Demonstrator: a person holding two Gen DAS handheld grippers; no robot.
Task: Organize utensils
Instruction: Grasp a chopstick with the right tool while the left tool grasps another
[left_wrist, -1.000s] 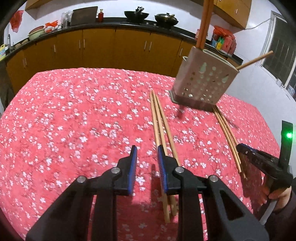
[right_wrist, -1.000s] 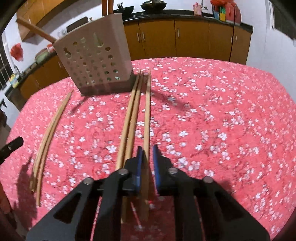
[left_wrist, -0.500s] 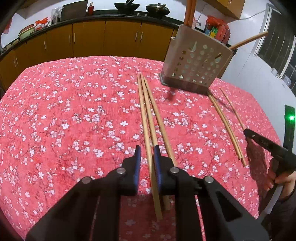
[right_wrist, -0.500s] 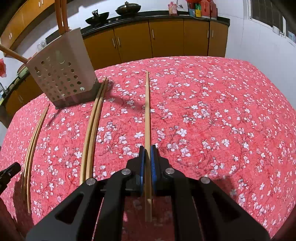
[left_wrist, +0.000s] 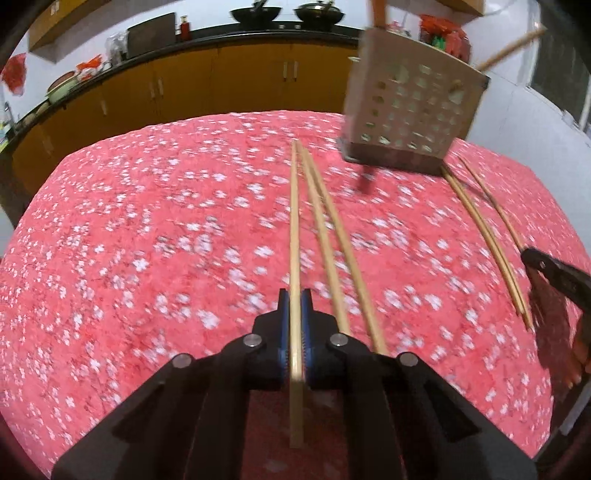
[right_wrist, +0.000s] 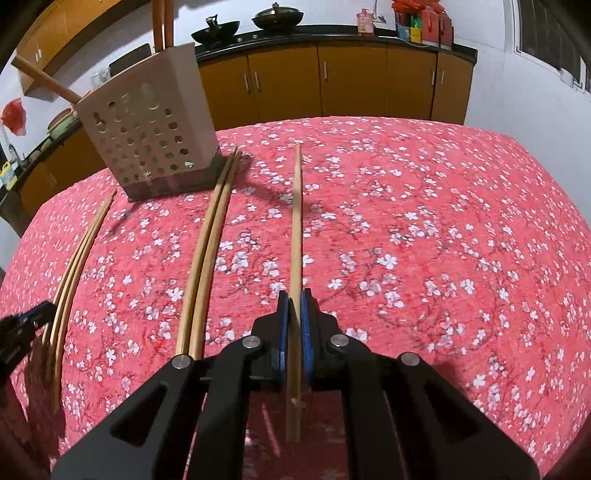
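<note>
Left gripper clamped on one chopstick, right gripper clamped on another chopstick, left view motion-blurred, holder contents cut off above.

My L wrist cam looks steeply down along its fingers, close over the red floral tablecloth, facing the cabinets. R wrist cam: same tilt, same nearness. Both share the perforated holder, cloth, and cabinets.

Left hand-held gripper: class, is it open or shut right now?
Shut. In the left wrist view the left hand-held gripper has both blue pads pressed against one chopstick, no gap either side.
</note>
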